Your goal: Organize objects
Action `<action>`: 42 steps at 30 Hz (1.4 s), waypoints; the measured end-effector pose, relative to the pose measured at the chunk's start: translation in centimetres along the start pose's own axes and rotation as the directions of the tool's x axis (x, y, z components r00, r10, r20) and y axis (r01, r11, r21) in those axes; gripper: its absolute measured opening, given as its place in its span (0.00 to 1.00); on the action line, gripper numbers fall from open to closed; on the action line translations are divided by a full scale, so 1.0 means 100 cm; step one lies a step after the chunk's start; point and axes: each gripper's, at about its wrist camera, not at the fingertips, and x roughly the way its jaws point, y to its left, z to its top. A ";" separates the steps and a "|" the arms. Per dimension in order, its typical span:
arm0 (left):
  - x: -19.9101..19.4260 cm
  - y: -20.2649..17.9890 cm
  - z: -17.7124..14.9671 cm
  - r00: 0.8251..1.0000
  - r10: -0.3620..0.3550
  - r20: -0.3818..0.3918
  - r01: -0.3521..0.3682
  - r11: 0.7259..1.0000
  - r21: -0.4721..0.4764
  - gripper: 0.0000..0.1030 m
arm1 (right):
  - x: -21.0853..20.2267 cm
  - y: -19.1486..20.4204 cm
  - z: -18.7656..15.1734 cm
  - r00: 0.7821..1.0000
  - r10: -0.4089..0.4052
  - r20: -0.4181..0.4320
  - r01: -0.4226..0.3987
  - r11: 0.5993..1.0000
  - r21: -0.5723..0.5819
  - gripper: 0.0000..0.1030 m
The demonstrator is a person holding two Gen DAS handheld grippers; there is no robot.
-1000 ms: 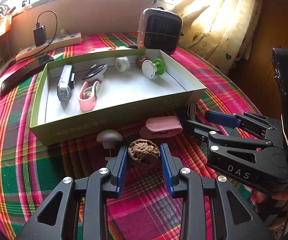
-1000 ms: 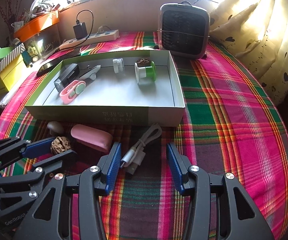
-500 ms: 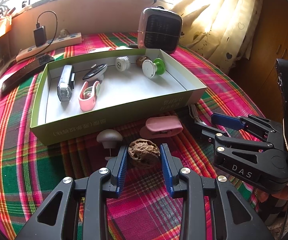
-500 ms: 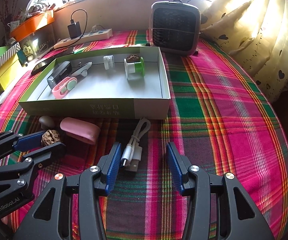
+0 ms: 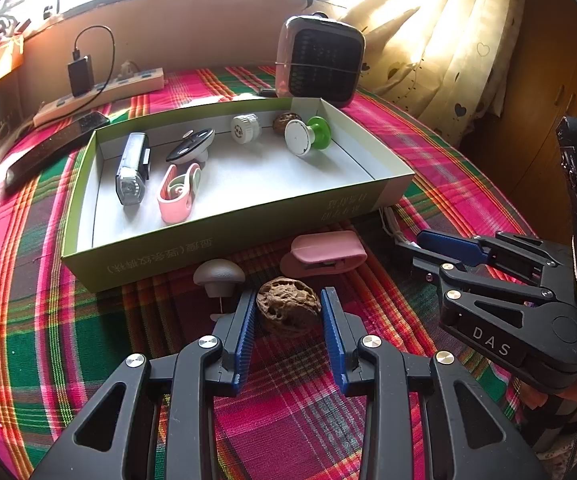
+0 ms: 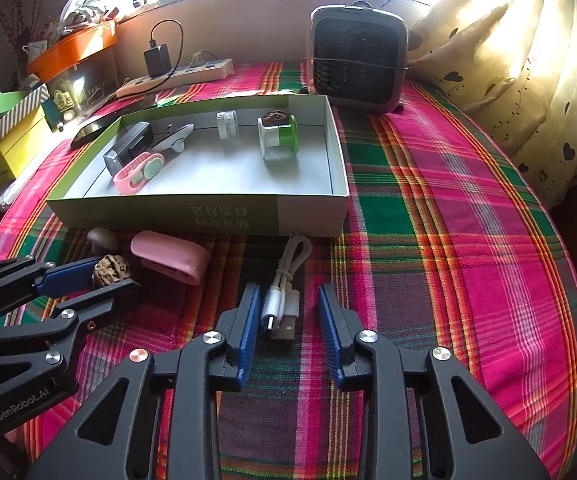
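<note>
The left gripper [image 5: 288, 312] straddles the walnut [image 5: 288, 306] on the plaid cloth [image 6: 468, 220], just before the green box [image 5: 224, 236]; its pads flank the shell closely, but whether they press it I cannot tell. The right gripper [image 6: 286, 312] stands open around the plugs of the white cable [image 6: 284, 280], whose long axis runs away toward the box, loop end farthest. Since a second ago the right gripper has pulled back, so the cable plugs now sit between its fingertips; the left has stayed put.
</note>
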 end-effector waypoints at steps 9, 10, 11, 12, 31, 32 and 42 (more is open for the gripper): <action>0.000 0.000 0.000 1.000 0.000 0.000 0.000 1.000 0.000 0.29 | 0.000 -0.001 0.000 1.000 0.011 0.002 -0.011 1.000 0.006 0.19; 0.000 0.000 0.000 1.000 0.000 0.000 0.000 1.000 0.000 0.29 | 0.000 -0.001 0.000 1.000 0.011 0.003 -0.011 1.000 0.007 0.19; 0.000 0.000 0.000 1.000 0.000 0.000 0.000 1.000 0.000 0.29 | -0.001 -0.001 0.000 1.000 0.010 0.003 -0.010 1.000 0.006 0.19; 0.000 0.000 0.000 1.000 0.000 0.000 0.000 1.000 0.000 0.29 | -0.001 0.000 0.000 1.000 0.012 0.002 -0.012 1.000 0.005 0.19; -0.001 0.000 0.000 1.000 0.003 0.001 -0.003 1.000 0.004 0.29 | -0.005 -0.001 0.000 0.999 0.023 0.022 -0.023 1.000 0.005 0.19; -0.001 -0.001 -0.001 1.000 0.003 0.003 -0.003 1.000 0.006 0.29 | -0.006 -0.001 0.000 0.999 0.024 0.023 -0.025 1.000 0.006 0.19; -0.007 -0.001 -0.001 1.000 0.004 0.014 -0.004 1.000 0.010 0.29 | -0.010 -0.002 -0.002 0.999 0.033 0.029 -0.033 0.999 0.007 0.19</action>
